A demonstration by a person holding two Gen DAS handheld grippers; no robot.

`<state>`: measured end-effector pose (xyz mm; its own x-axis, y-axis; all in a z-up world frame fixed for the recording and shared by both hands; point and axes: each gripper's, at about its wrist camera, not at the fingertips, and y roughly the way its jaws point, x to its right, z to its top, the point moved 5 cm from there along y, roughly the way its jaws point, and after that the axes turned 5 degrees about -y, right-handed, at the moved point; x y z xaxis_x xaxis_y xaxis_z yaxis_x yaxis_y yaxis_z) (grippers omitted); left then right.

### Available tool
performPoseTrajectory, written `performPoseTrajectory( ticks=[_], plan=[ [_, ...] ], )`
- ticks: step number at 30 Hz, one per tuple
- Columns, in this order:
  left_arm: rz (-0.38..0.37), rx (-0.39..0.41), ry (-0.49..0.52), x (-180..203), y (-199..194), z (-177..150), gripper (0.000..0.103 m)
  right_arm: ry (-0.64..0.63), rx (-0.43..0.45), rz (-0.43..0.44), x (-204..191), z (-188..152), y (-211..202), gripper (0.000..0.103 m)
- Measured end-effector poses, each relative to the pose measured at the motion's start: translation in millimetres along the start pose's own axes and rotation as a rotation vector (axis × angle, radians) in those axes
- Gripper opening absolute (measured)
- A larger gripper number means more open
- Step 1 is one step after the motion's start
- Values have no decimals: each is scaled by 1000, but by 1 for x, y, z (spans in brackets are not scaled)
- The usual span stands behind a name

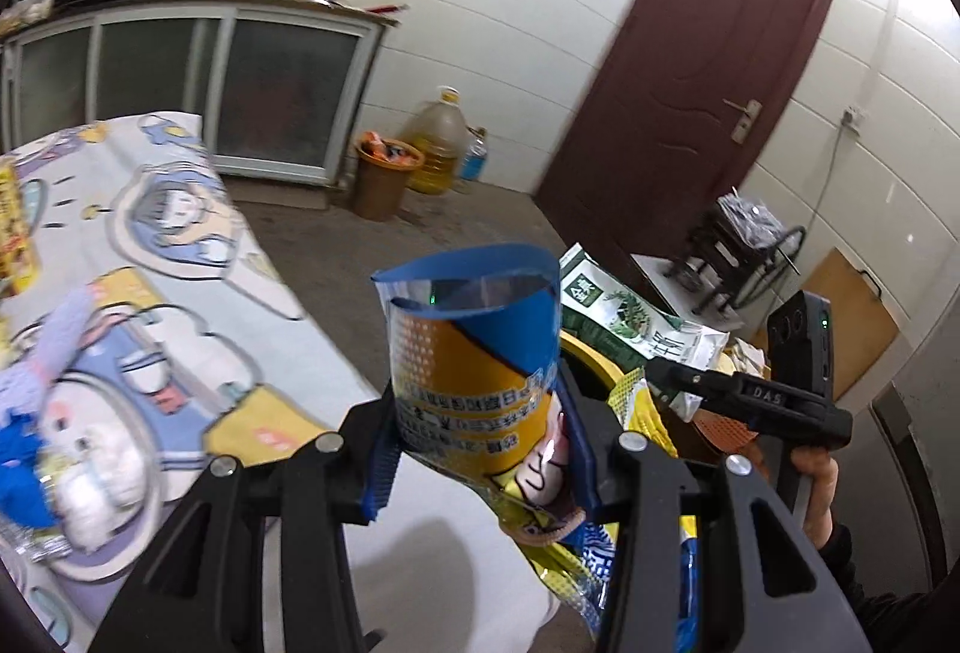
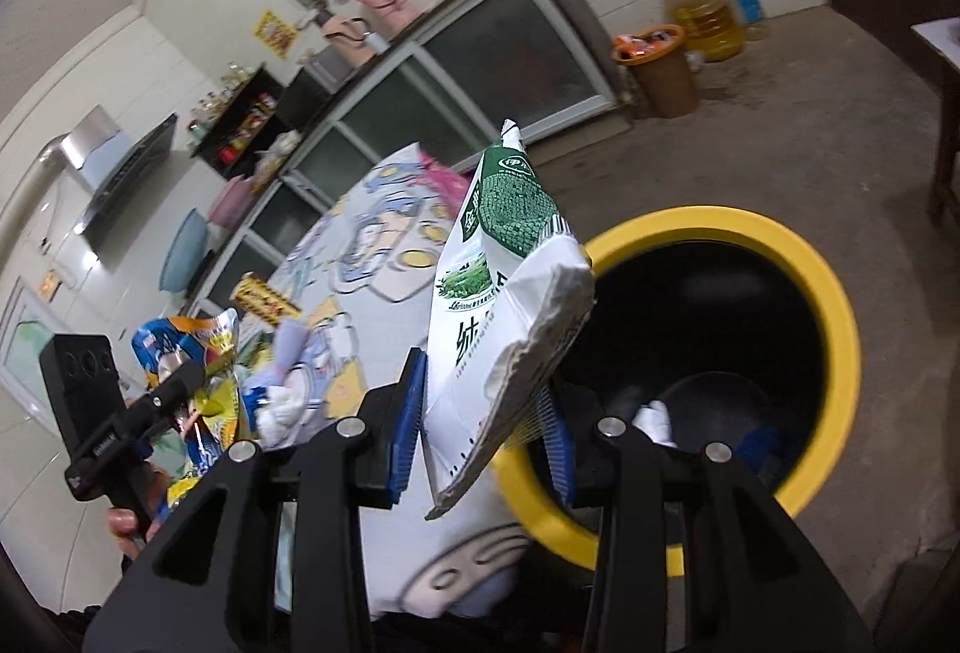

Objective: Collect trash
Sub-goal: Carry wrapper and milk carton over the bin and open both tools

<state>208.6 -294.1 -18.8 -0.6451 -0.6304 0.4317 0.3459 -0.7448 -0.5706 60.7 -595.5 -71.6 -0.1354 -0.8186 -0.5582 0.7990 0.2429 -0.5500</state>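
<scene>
My left gripper (image 1: 480, 449) is shut on a blue and yellow snack bag (image 1: 474, 353), held above the table's edge. My right gripper (image 2: 486, 431) is shut on a white and green milk carton pack (image 2: 504, 305), held over the near rim of a black bin with a yellow rim (image 2: 834, 305). The bin holds some white and blue trash (image 2: 657, 422). In the left wrist view the right gripper (image 1: 690, 383) and its carton (image 1: 636, 317) show to the right. In the right wrist view the left gripper (image 2: 174, 383) with its bag (image 2: 198, 347) shows at the left.
The table (image 1: 150, 245) has a cartoon-print cloth with a plush toy (image 1: 72, 449) and wrappers on it. A brown waste bin (image 1: 381, 179), an oil jug (image 1: 435, 143), a cabinet (image 1: 240, 83), a red door (image 1: 708, 65) and a small stool (image 1: 732, 257) stand around.
</scene>
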Motion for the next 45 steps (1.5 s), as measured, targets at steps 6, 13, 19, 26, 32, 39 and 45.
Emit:
performPoseTrajectory(
  ticks=[6,13,19,26,32,39,45],
  plan=[
    [-13,-49,32,25,45,-2,43,21,4,-86,32,-6,2,35],
    [3,-90,58,36,81,-4,43,40,-14,-164,54,-16,13,35],
    [13,-112,75,41,106,-4,43,41,-24,-199,63,-19,18,35],
    [27,-135,80,41,128,-6,43,52,-49,-215,68,-20,26,35],
    [35,-148,73,42,144,-7,44,48,-56,-241,65,-14,34,35],
    [41,-104,35,39,140,-1,80,110,-31,-293,76,-8,28,62],
    [34,-77,9,30,123,3,80,126,-18,-290,78,-6,20,62]
  ],
)
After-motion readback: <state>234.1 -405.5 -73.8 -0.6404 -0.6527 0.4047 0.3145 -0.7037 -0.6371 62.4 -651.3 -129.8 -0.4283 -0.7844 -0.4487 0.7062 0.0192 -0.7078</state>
